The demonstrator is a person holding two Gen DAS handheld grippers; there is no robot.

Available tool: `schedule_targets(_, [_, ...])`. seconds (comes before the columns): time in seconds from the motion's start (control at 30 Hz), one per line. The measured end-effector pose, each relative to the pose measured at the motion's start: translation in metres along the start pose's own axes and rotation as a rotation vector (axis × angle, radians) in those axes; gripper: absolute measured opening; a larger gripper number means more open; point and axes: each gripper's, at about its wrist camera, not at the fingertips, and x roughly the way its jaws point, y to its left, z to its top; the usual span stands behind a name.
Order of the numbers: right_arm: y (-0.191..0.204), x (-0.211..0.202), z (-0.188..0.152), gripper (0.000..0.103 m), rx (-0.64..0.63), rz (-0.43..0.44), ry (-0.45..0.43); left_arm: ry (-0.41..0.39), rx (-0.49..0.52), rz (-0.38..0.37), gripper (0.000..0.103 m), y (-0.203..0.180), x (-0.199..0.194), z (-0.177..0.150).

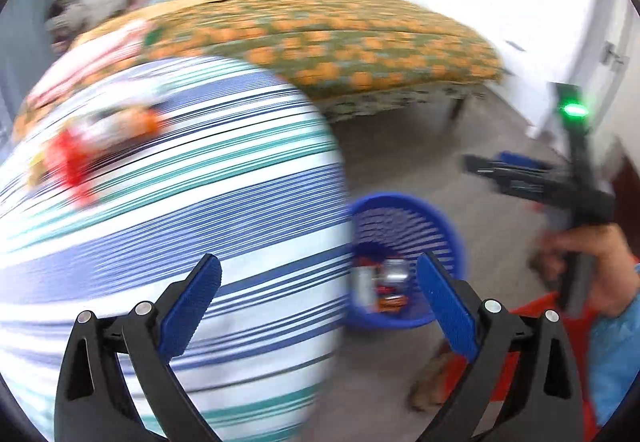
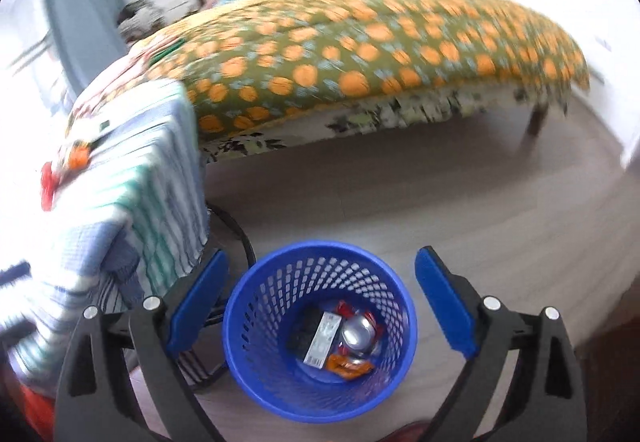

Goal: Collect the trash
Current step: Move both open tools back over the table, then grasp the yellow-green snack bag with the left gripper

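Blue-padded black jaws of the right gripper (image 2: 320,298) stand wide apart with nothing between the pads, directly above the round blue plastic mesh wastebasket (image 2: 320,398) on the grey floor (image 2: 480,202). Inside that basket lie a crushed silver drink can (image 2: 357,333), a flat white carton (image 2: 323,338), an orange wrapper (image 2: 347,366) and a red wrapper (image 2: 347,309). Left of the basket stands a table draped in a blue, green and white striped cloth (image 2: 132,198); on the cloth's far left edge sit blurred red and orange scraps of trash (image 2: 60,170). Behind the basket stretches a bed with an olive cover dotted in orange (image 2: 360,50).

From the left wrist camera, the left gripper (image 1: 320,298) is likewise spread wide and empty, over the striped cloth's edge just left of the basket. To the basket's right, a person's hand (image 1: 592,266) holds the other gripper.
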Motion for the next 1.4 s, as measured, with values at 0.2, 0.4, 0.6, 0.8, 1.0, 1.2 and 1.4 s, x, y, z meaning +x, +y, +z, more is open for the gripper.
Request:
schedule_targets(0.2, [0.09, -0.013, -0.017, 0.092, -0.17, 0.077, -0.023, 0.017, -0.148, 0.195, 0.097, 0.11, -0.022, -0.034])
schedule_targets(0.4, [0.204, -0.019, -0.031, 0.092, -0.344, 0.209, 0.023, 0.043, -0.212, 0.306, 0.096, 0.191, -0.041, -0.052])
schedule_targets(0.6, [0.295, -0.008, -0.014, 0.092, -0.451, 0.261, 0.066, 0.063, -0.301, 0.315, 0.098, 0.245, -0.044, -0.064])
schedule_targets(0.8, [0.33, 0.032, 0.005, 0.092, -0.463, 0.212, 0.107, 0.058, -0.313, 0.31, 0.097, 0.245, -0.045, -0.065])
schedule_targets(1.0, [0.338, 0.058, 0.012, 0.092, -0.45, 0.207, 0.135, 0.057, -0.315, 0.313, 0.097, 0.242, -0.044, -0.065])
schedule_targets(1.2, [0.339, 0.06, 0.012, 0.092, -0.433, 0.216, 0.121, 0.057, -0.313, 0.313, 0.098, 0.243, -0.043, -0.064])
schedule_targets(1.4, [0.34, 0.06, 0.011, 0.093, -0.432, 0.213, 0.121, 0.057, -0.314, 0.314, 0.098, 0.244, -0.044, -0.064])
